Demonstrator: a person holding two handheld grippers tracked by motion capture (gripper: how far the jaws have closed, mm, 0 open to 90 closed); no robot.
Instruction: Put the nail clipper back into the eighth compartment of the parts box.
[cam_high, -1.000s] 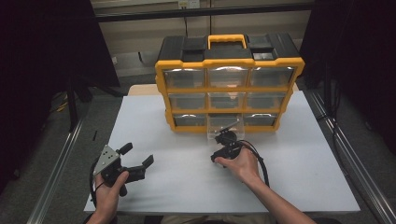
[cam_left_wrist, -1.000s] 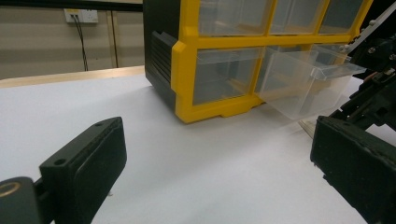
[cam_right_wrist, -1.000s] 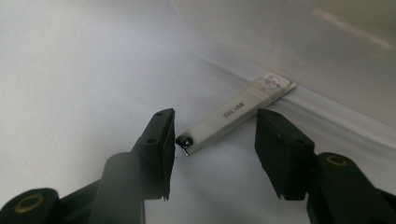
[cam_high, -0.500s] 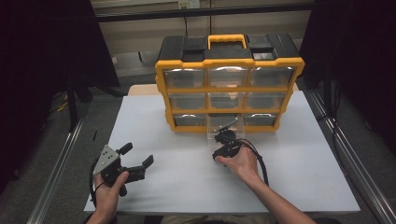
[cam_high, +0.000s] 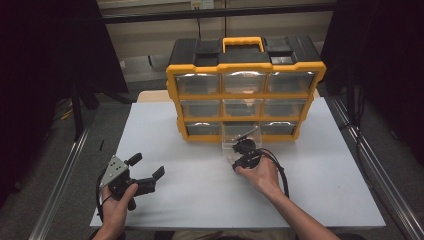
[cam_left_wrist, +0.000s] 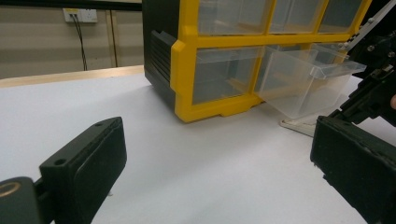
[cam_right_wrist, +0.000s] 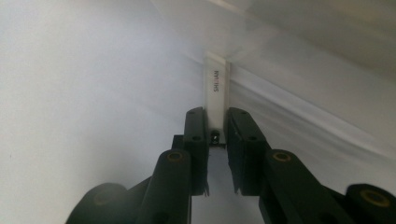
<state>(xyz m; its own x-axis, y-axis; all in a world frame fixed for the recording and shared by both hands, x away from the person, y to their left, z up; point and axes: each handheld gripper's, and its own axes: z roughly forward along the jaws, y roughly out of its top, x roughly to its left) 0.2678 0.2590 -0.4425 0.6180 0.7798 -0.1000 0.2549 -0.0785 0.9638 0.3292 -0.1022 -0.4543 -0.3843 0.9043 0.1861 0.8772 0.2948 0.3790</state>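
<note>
White table, yellow organizer at back. Bottom-middle clear drawer pulled out. Right gripper pinching a white strip just before that drawer; left gripper spread, well left. Likely next: lifting strip into drawer.

Organizer seen as yellow frame, black top, clear drawers; white strip gripped by black right tongs; bench white.

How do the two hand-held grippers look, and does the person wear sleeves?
Both the left gripper and the right gripper are black with two flat rectangular jaws. The left carries a grey three-cornered plate; a black cable trails from the right. Forearms are bare, no sleeves.
</note>
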